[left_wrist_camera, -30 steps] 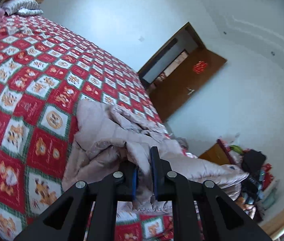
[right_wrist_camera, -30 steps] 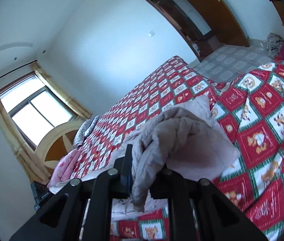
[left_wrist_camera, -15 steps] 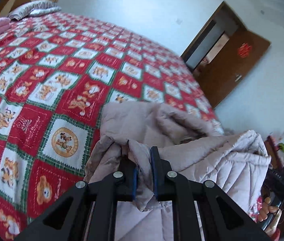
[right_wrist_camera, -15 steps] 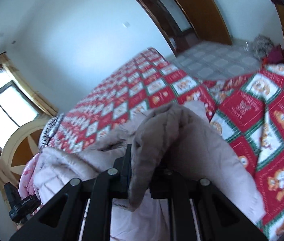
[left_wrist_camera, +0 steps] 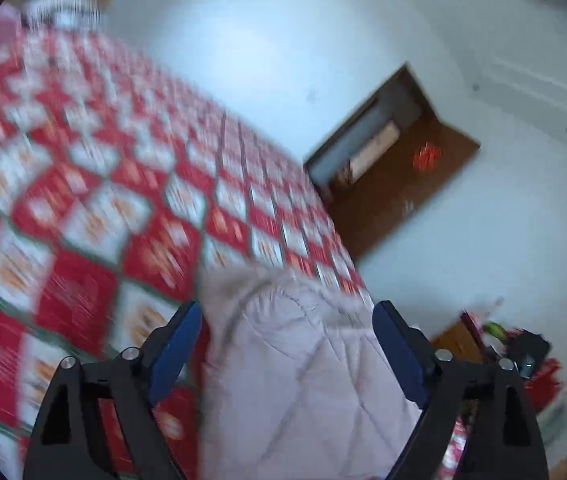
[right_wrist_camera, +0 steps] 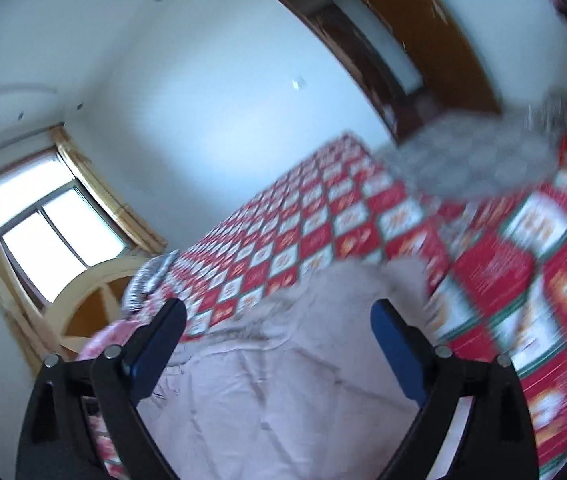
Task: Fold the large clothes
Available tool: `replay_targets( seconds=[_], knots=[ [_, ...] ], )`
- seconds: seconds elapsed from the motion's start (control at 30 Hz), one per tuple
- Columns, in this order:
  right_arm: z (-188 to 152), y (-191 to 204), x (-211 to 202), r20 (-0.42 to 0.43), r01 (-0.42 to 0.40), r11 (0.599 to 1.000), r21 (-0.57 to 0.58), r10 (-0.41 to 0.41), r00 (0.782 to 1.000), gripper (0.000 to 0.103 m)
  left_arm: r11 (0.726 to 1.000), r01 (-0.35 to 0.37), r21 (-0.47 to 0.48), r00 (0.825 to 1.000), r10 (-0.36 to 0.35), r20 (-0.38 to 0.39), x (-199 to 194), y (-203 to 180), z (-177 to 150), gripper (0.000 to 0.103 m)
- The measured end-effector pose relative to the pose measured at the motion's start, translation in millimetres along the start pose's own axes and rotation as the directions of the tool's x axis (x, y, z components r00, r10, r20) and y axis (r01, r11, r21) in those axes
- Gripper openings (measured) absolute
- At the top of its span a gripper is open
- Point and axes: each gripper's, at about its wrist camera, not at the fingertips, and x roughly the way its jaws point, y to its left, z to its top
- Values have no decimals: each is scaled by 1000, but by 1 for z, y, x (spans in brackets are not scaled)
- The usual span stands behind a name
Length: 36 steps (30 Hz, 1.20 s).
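Note:
A pale pink quilted coat lies spread on the bed's red and white patterned cover. My left gripper is open and empty above the coat, its blue pads wide apart. The coat also shows in the right wrist view, lying flat with a fur-trimmed edge at its far end. My right gripper is open and empty above it. Both views are blurred by motion.
The bed cover stretches away to pillows by a window. A brown door stands open in the white wall. Clutter and a wooden cabinet sit beside the bed's end. Grey tiled floor lies past the bed.
Both grippers have opened and let go of the coat, which now lies flatter on the bed. Both cameras have swung upward, blurring the views.

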Motion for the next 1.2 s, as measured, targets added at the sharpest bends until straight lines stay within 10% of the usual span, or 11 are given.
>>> replay_targets(
  seconds=[0.13, 0.37, 0.57, 0.67, 0.73, 0.8, 1.03, 1.2],
  knots=[
    [-6, 13, 31, -108, 170, 962, -212, -196, 975, 96, 990, -119, 74, 990, 123, -66, 5, 10, -7, 89],
    [-16, 27, 121, -304, 203, 852, -482, -381, 873, 96, 999, -15, 31, 958, 24, -286, 65, 13, -29, 89],
    [-38, 6, 165, -354, 220, 771, -597, -500, 791, 96, 994, -81, 80, 898, 107, -426, 122, 13, -30, 89],
    [-44, 4, 159, -326, 231, 772, -592, -492, 808, 75, 992, -70, 101, 894, 107, -436, 130, 11, -37, 67],
    [-44, 5, 152, -289, 260, 770, -583, -496, 819, 33, 983, -69, 168, 902, 134, -411, 128, -3, -45, 39],
    [-44, 10, 140, -252, 272, 784, -558, -473, 844, 21, 975, -71, 212, 925, 144, -351, 118, -14, -49, 25],
    [-39, 51, 66, 3, 332, 792, -512, -385, 923, 16, 952, 6, 307, 986, 45, -159, 60, -56, -53, 15],
    [-10, 86, 58, 162, 380, 775, -505, -347, 924, 16, 942, -21, 335, 997, 44, -63, 63, -85, -22, 15]
  ],
)
